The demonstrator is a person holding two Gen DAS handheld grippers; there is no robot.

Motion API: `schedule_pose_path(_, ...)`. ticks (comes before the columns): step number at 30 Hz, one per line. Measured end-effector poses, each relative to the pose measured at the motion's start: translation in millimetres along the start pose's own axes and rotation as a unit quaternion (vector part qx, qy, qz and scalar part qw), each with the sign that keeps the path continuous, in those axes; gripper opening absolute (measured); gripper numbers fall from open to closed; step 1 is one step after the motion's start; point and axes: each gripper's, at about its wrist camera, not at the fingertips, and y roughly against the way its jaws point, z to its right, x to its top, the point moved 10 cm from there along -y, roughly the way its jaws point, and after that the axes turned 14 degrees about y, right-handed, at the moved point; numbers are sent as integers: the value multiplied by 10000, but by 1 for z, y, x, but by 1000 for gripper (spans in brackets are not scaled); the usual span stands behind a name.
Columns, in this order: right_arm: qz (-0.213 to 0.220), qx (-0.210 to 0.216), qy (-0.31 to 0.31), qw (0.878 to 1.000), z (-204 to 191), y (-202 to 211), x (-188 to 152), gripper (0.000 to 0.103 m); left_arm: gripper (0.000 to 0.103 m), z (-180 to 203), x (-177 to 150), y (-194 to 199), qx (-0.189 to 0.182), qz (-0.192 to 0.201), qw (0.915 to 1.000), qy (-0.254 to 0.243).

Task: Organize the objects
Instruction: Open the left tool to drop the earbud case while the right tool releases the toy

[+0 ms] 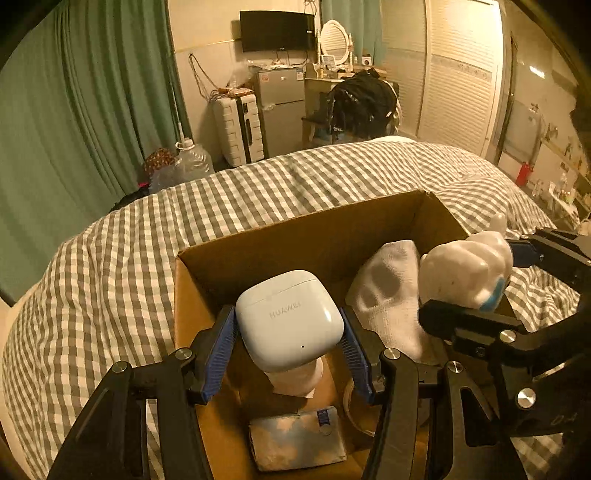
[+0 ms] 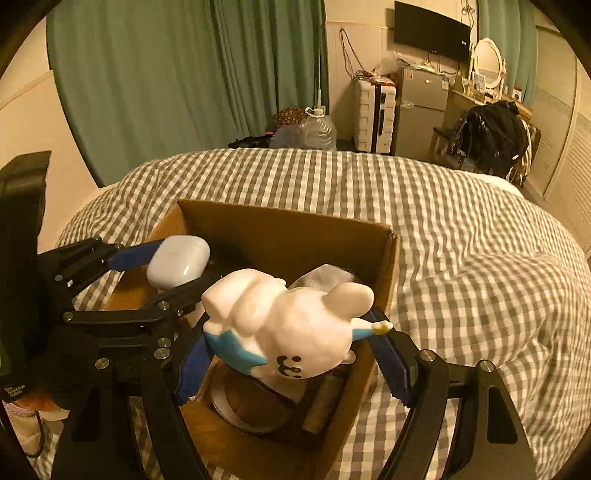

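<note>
Grey-and-white checked bedding (image 1: 295, 184) covers the bed that carries everything I am working over, and on it sits an open brown cardboard box (image 1: 314, 225). From my left wrist view, my left claw (image 1: 290, 350) pinches a pale white rounded plastic earbud case (image 1: 290, 319) between its blue pads, one pad pressed to each side, and the case hangs above the inside of the box. My right claw (image 2: 295, 354) grips a glossy white rabbit-like toy figure with a blue patch and a small drawn face (image 2: 291, 325); the figure lies tilted on its side between the blue pads, also above the box opening. The two claws are close together, the left one just beside the figure in the right wrist view. Inside the box I can see a crumpled white sock (image 1: 391, 295) leaning against the right wall, a flat pale blue pouch with cloud print (image 1: 297, 439) on the bottom nearest me, and a white roll-like object under the case that I cannot identify. From the right wrist view a roll of tape (image 2: 243, 406) lies on the box floor beneath the figure, with a dark cylindrical item (image 2: 325, 406) beside it. Beyond the bed stand green curtains (image 1: 92, 103), a white ribbed suitcase (image 1: 240, 125), a small silver fridge (image 1: 282, 110) and a wall-mounted black television (image 1: 277, 30).
</note>
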Motion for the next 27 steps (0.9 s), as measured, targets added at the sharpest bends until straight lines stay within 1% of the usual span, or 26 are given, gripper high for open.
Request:
schedule_pose_path(4, 29, 56, -89, 9999, -2, 3, -3, 78, 57, 2, -2, 2, -140, -41, 9999, 9)
schedule_pose_path(6, 51, 39, -110, 9999, -2, 7, -3, 78, 59, 3, -2, 3, -168, -56, 9998, 24)
schedule_pose_path(7, 70, 12, -106, 9999, -3, 10, -4, 79, 63, 4, -3, 5, -189, -42, 9998, 8)
schedule_pose_path(8, 99, -27, -104, 9999, -3, 12, -4, 82, 74, 5, -2, 8, -173, -3, 9999, -11)
schedule_pose_path(10, 147, -84, -139, 9998, 0, 16, -2, 88, 86, 4, -1, 15, -69, 158, 9998, -38)
schedule_pose_path(12, 214, -119, -196, 9995, 4, 19, 2, 93, 87, 4, 2, 23, -49, 273, 9996, -56)
schedule_pose_path(14, 217, -222, -250, 9992, 6, 23, 4, 94, 87, 2, 4, 31, -6, 299, 9996, -18)
schedule_pose_path(16, 199, -465, -269, 9984, 10, 30, 4, 94, 87, 1, 5, 40, -7, 312, 9995, 18)
schedule_pose_path(17, 214, -560, -298, 9978, 11, 36, 5, 94, 88, 0, 7, 46, 23, 339, 9994, 31)
schedule_pose_path(18, 256, -558, -331, 9976, 12, 41, 6, 94, 91, -1, 8, 54, 61, 379, 9993, 39)
schedule_pose_path(19, 303, -564, -376, 9972, 12, 48, 8, 94, 94, -1, 11, 59, 75, 409, 9991, 43)
schedule_pose_path(25, 715, -868, -459, 9926, 12, 109, 31, 97, 94, 3, 26, 115, 96, 737, 9972, 66)
schedule_pose_path(27, 830, -968, -441, 9909, 9, 131, 37, 98, 94, 6, 31, 142, 93, 889, 9960, 73)
